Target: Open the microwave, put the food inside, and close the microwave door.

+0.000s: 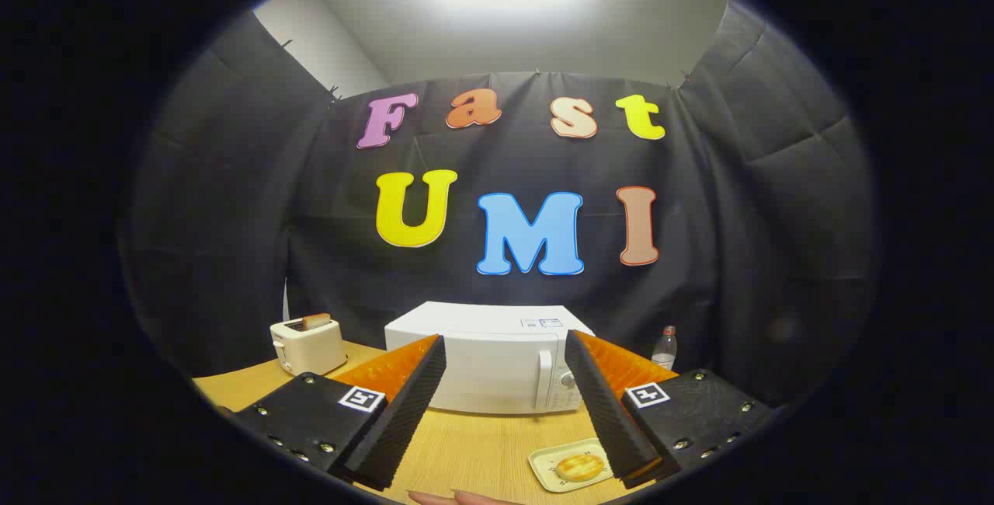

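Toaster (308, 344) left on wooden table (481, 451); bottle (665, 347) right.

gripper (505, 357) open, microwave (489, 365) shut beyond

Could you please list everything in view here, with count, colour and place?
microwave: one, white, door shut, at the back of the table, beyond the fingers
toaster: one, cream, with toast in a slot, to the microwave's left
bottle: one, clear, to the microwave's right, by the wall
plate: one, pale, on the table beside the right finger
food: one, golden, round, on the plate
table: one, light wood, under all of it
fingertips: a person's, at the table's near edge
gripper: one, open, fingers wide apart, holding nothing, aimed at the microwave
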Demonstrator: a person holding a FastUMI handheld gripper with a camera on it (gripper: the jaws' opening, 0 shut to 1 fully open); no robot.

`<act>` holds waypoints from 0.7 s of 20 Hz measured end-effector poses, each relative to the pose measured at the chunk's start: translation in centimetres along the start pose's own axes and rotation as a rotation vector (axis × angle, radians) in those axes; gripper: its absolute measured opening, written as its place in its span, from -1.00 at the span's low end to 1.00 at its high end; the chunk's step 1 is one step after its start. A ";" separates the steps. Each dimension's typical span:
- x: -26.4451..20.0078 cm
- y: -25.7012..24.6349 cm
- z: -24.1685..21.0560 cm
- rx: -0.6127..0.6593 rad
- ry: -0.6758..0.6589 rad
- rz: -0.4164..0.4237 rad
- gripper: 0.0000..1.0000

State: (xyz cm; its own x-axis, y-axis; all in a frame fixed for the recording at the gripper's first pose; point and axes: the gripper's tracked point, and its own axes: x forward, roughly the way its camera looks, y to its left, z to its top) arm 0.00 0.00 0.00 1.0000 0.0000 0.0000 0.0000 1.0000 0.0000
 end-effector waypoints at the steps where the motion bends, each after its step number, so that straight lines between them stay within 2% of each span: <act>1: 0.3 -0.1 -0.2 -0.001 0.003 -0.002 0.94; 9: 1.1 -0.5 -0.6 0.010 0.009 -0.007 0.94; 14: 1.6 -0.1 -0.7 0.010 -0.006 0.018 0.94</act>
State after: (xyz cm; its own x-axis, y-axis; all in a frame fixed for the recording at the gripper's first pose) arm 1.64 -0.05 -0.72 0.9998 0.0184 0.0063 -0.0184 0.9998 0.0099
